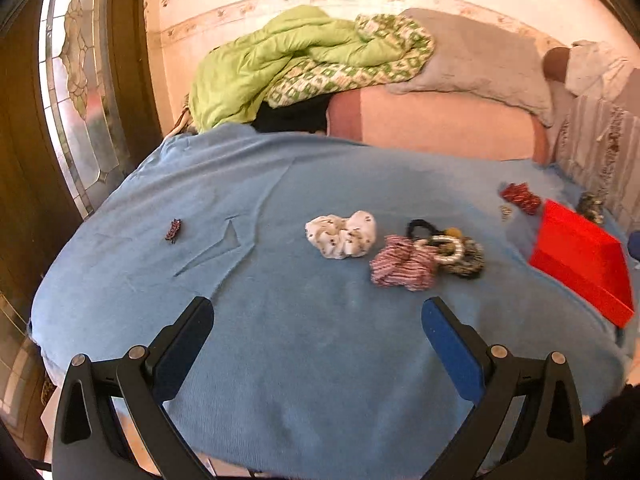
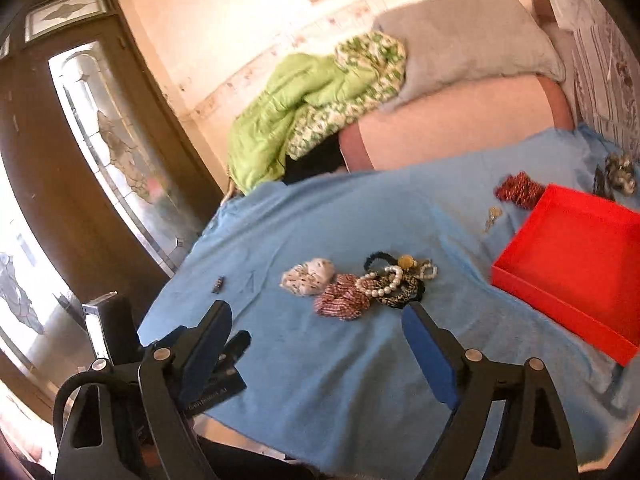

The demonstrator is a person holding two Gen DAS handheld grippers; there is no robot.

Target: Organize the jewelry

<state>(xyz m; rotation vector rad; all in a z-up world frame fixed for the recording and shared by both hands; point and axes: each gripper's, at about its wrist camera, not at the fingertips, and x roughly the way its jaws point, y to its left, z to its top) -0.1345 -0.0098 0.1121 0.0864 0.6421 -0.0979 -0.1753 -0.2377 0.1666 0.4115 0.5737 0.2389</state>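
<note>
Blue blanket (image 1: 304, 360): spread over the bed and bears every item listed.

White printed scrunchie (image 1: 342, 236): near the centre of the blanket, just left of the cluster.

Cluster: a red-and-white checked scrunchie (image 1: 402, 264), a pearl bracelet (image 2: 382, 280) lying over it, a black hair tie (image 2: 376, 260), and a leopard-print scrunchie (image 2: 406, 294), all touching.

Small dark hair clip (image 1: 173, 231): alone, well apart to the left.

Red open box (image 2: 560, 292): at the right, nothing visible inside.

Red beaded piece (image 2: 518, 190): just beyond the box's far corner.

Left gripper (image 1: 318, 316): jaws spread wide, nothing between them, above bare blanket.

Right gripper (image 2: 316, 320): jaws wide apart and holding nothing, near the cluster.
</note>
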